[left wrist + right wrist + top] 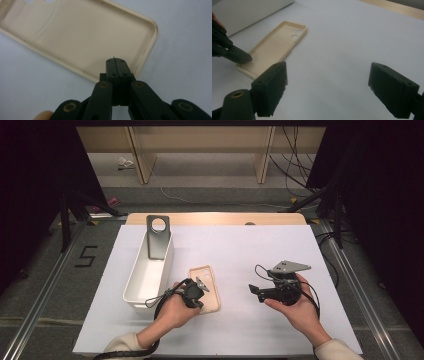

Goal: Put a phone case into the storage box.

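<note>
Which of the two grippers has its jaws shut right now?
The left gripper: its black jaws are pressed together, tips over the near end of the beige plastic phone case. The right gripper stands wide open over the bare white table sheet.

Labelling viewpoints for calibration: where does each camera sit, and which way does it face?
High view: above the near edge, facing forward and down; table, bin, both forearms.
Left gripper view: on the left claw, shut, over the phone case.
Right gripper view: on the right claw, open, low across the table.
Shared: the phone case.

White bin (148, 270) blocks left of the phone case (205, 287); right lies open
</note>
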`<state>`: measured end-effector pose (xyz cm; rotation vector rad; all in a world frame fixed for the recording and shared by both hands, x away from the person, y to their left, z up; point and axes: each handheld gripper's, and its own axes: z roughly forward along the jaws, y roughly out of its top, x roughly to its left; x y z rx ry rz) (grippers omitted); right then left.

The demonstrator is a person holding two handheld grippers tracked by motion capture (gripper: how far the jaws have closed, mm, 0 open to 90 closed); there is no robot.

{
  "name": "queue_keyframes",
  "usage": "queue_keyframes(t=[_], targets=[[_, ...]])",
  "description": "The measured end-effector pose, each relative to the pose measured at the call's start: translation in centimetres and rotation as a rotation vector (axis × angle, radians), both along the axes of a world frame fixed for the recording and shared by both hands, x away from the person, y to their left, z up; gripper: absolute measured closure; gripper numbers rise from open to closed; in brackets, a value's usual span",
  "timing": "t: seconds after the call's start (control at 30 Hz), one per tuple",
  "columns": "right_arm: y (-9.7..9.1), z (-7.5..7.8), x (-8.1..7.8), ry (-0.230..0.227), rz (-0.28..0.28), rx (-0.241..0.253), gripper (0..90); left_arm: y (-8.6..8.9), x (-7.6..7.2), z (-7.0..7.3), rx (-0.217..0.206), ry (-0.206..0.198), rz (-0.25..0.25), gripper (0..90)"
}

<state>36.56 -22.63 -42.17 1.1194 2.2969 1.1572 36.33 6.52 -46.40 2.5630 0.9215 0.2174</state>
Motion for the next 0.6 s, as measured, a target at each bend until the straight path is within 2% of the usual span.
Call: queue_keyframes(t=[0.27, 0.37, 0.6], targets=[[0.0, 0.0, 0.0, 0.000, 0.001, 0.000, 16.6, 0.4, -0.4, 0.1, 0.099, -0.029, -0.009, 89.7], [0.0, 0.0, 0.0, 0.000, 0.001, 0.000, 16.6, 0.7, -0.5, 0.1, 0.119, -0.031, -0.006, 89.8], [0.0, 0.0, 0.0, -0.001, 0.001, -0.001, 16.5, 1.2, -0.6, 0.1, 0.132, -0.039, -0.004, 89.8]])
